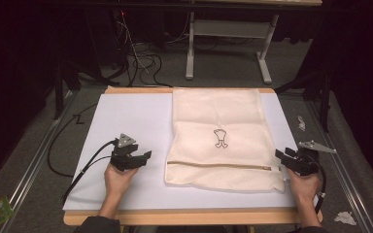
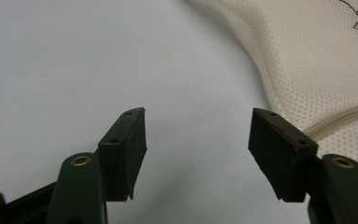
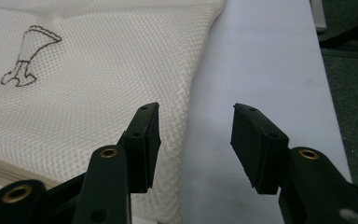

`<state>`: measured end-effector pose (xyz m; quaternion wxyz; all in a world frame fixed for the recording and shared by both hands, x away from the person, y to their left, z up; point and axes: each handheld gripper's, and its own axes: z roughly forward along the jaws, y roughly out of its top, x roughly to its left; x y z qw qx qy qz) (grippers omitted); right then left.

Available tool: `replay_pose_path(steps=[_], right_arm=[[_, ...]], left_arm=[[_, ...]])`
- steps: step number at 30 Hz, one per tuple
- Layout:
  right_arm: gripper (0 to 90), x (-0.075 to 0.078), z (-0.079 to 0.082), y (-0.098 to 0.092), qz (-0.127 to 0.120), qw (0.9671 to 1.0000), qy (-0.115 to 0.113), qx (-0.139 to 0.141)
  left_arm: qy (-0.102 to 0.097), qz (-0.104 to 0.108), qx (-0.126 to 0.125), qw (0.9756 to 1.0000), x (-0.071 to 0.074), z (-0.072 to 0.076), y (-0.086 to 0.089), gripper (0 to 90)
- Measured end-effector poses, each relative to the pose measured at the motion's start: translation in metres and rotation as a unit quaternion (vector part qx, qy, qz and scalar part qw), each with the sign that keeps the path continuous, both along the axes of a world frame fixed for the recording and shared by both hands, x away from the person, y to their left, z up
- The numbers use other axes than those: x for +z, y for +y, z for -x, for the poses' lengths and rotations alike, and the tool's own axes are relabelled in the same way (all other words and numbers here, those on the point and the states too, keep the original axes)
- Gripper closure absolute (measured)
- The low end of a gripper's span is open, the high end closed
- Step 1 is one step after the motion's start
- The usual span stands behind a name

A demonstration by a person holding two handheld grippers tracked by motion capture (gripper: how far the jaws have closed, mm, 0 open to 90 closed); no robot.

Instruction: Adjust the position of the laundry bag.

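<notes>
Left gripper (image 1: 143,156): jaws wide apart, empty.
Right gripper (image 1: 280,155): jaws wide apart, empty.
Risk: thin mesh bag (image 1: 218,126) may slip; single-layer pinch likely.

Mesh bag (image 1: 221,141) on table (image 1: 126,121); centre-right

**A dim lab or recording room**

The table (image 1: 85,216) has a white sheet (image 1: 126,126) on a wooden board. Beyond its far edge, loose cables (image 1: 141,63) lie on grey carpet (image 1: 223,68), near a metal stand (image 1: 228,29) and dark curtains (image 1: 364,58).
</notes>
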<state>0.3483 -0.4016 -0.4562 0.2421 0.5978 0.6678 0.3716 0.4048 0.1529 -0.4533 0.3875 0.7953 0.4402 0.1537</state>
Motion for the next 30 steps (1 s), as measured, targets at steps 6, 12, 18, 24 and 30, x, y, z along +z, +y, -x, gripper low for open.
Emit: replay_pose_path(steps=[6, 12, 18, 24, 30], right_arm=[[53.4, 0.002, -0.005, 0.006, 0.002, 0.9999, 0.009, 0.013], [53.3, 0.003, -0.010, 0.009, -0.001, 0.9995, 0.025, 0.017], [51.2, 0.003, -0.016, 0.015, 0.011, 0.9980, 0.051, 0.037], [50.7, 0.005, -0.019, 0.017, 0.012, 0.9980, 0.048, 0.038], [48.5, 0.008, -0.029, 0.018, 0.015, 0.9965, 0.077, 0.030]], left_arm=[[0.013, 0.002, -0.018, 0.9998, 0.000, -0.002, -0.014, 37.1], [0.012, 0.007, -0.029, 0.9995, 0.005, -0.005, -0.030, 37.2], [0.015, 0.009, -0.036, 0.9992, 0.007, -0.011, -0.043, 37.2], [0.025, 0.023, -0.034, 0.9988, 0.009, -0.019, -0.054, 39.4], [0.033, 0.014, -0.032, 0.9988, 0.009, -0.026, -0.068, 39.8]])
